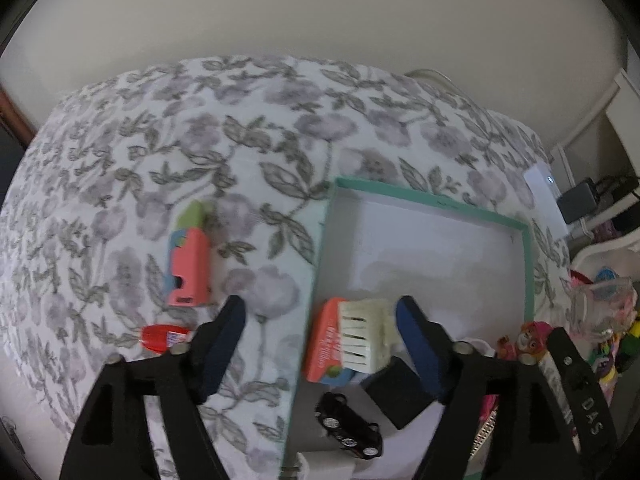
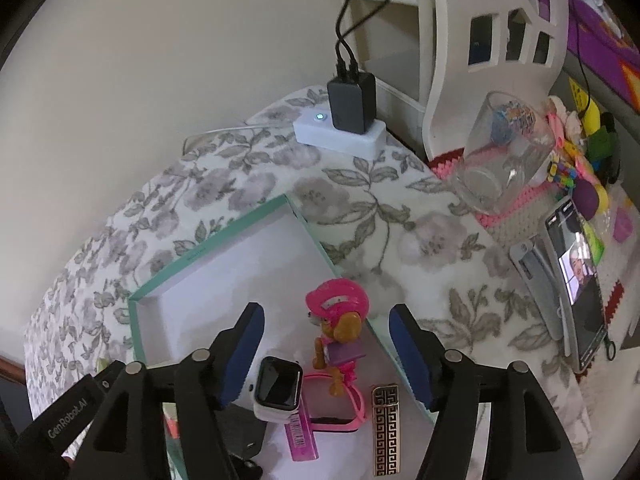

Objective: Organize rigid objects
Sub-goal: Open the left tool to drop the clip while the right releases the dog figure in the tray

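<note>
Clearing the left gripper [image 1: 320,344] away from the teal-rimmed box [image 1: 529,264] is the job in the left wrist view: its jaws stand wide apart, gripping nothing, and the white brush on its orange packet [image 1: 348,340] lies between them on the box floor, at the near left corner. A black toy car [image 1: 349,426] and a black block [image 1: 398,394] sit just nearer. Lift straight, so no pad drags the brush back over the rim. Two things wait outside, left of the box on the floral bedspread [image 1: 240,128]: a coral and green toy block [image 1: 188,258] and, nearer, a small red-capped bottle [image 1: 162,337]. The block looks the easier next grab; span its narrow sides.

Over on the right wrist view, the right gripper [image 2: 326,350] is likewise spread open and empty above the box's near right corner. Below it stand a pink-helmeted pup figure [image 2: 338,324], a white smartwatch [image 2: 278,390], a pink strap [image 2: 340,416], a pink tube [image 2: 300,438] and a patterned gold bar [image 2: 386,428]. The figure stands upright and may topple if brushed, so rise clear of its helmet. A tipped drinking glass [image 2: 500,152] and a phone [image 2: 580,284] lie to the right, well apart from the box.
</note>
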`<state>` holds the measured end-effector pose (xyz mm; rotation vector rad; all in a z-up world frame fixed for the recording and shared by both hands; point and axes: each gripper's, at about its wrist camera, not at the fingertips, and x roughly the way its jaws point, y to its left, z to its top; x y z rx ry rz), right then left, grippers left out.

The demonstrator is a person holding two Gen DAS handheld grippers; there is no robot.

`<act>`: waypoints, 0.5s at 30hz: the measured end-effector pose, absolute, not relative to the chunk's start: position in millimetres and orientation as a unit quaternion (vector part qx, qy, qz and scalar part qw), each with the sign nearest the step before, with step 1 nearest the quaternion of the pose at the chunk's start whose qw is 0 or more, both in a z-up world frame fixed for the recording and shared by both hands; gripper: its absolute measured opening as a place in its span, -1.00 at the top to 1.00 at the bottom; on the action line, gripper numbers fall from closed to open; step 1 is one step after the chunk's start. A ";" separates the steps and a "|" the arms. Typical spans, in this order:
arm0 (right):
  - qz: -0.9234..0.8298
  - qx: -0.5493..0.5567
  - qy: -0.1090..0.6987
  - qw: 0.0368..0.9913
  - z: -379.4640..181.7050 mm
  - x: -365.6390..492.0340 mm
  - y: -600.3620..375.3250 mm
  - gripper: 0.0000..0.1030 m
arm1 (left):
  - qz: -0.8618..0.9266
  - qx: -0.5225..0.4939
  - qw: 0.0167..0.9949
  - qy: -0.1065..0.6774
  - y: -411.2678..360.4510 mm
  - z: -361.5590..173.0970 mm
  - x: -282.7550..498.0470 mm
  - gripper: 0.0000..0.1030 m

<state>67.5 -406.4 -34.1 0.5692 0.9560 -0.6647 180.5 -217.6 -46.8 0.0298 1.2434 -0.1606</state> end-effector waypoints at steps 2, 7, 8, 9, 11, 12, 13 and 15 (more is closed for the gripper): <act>-0.310 0.258 0.445 0.799 -30.6 68.6 -404.2 -0.55 | -0.067 0.009 0.811 0.580 -211.2 -44.4 183.0 -0.55; -0.299 0.242 0.452 0.805 -26.6 74.5 -394.8 -0.58 | -0.051 0.004 0.814 0.579 -199.2 -40.1 187.3 -0.56; -0.297 0.236 0.454 0.807 -26.0 76.4 -391.9 -0.58 | -0.050 0.002 0.813 0.580 -197.0 -39.8 188.1 -0.56; -0.295 0.230 0.455 0.808 -25.6 78.2 -389.5 -0.59 | -0.049 0.000 0.813 0.581 -194.5 -39.7 188.9 -0.57; -0.291 0.216 0.460 0.810 -25.5 82.3 -383.2 -0.66 | -0.044 -0.007 0.810 0.585 -188.8 -40.4 190.9 -0.68; -0.290 0.211 0.462 0.811 -25.7 83.4 -381.0 -0.77 | -0.043 -0.010 0.809 0.586 -187.4 -40.6 191.5 -0.86; -0.288 0.204 0.464 0.812 -25.9 85.3 -378.0 -0.79 | -0.040 -0.013 0.808 0.588 -184.6 -41.7 192.6 -0.90; -0.283 0.194 0.468 0.814 -26.0 88.6 -372.8 -0.79 | -0.035 -0.017 0.805 0.592 -178.9 -43.2 194.7 -0.90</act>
